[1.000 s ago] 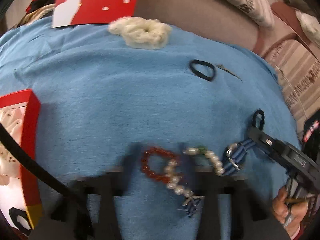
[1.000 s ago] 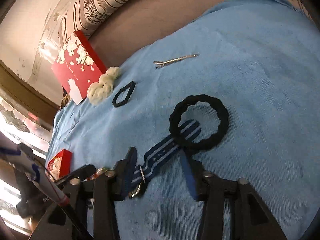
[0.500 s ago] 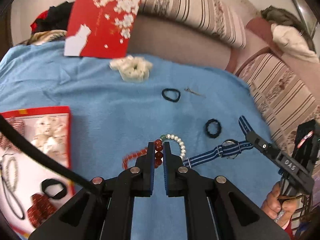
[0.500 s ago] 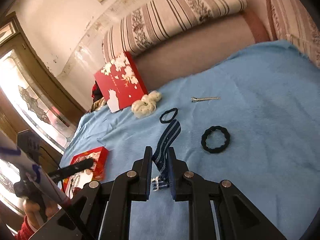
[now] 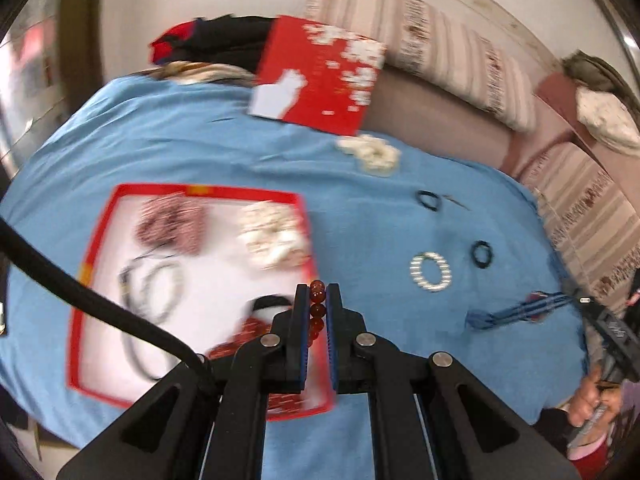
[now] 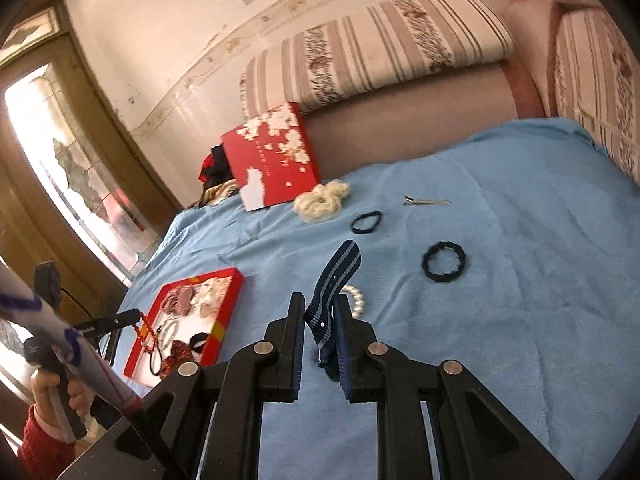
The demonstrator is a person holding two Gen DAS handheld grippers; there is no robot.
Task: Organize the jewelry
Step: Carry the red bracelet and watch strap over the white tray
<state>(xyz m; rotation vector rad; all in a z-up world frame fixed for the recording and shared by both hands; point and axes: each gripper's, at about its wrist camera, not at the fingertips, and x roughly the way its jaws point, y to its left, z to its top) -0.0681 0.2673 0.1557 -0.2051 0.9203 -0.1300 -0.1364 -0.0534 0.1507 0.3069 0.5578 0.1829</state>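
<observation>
The left gripper (image 5: 318, 294) is clenched on a red bead bracelet (image 5: 316, 308), the beads pinched in a single line between its fingers and the rest of the loop dangling below, out toward the open red box (image 5: 96, 240) that lies just under and ahead of it. The hold is thin — round, hard beads between flat pads can roll or squirt out, and if the strand slips while the gripper is at the box's near edge it may well land on the blue blanket (image 5: 200, 152) instead of inside. The box is already crowded with scrunchies and cords, so a careless drop could also tangle the bracelet with what lies there.

The right gripper (image 6: 320, 312) is closed on a navy striped strap (image 6: 338, 276), gripped near its lower end, with the long free end standing up ahead of the fingers. I judge that floppy tail the main hazard on this side: swung toward the box, far off to the gripper's left, it could drag across the pearl bracelet (image 6: 357, 300) lying just ahead of the fingertips, or sweep it along.

A black hair tie (image 6: 444, 261) sits ahead and to the right, well clear. Both grippers heading for one box at once risks a collision — one should yield.
</observation>
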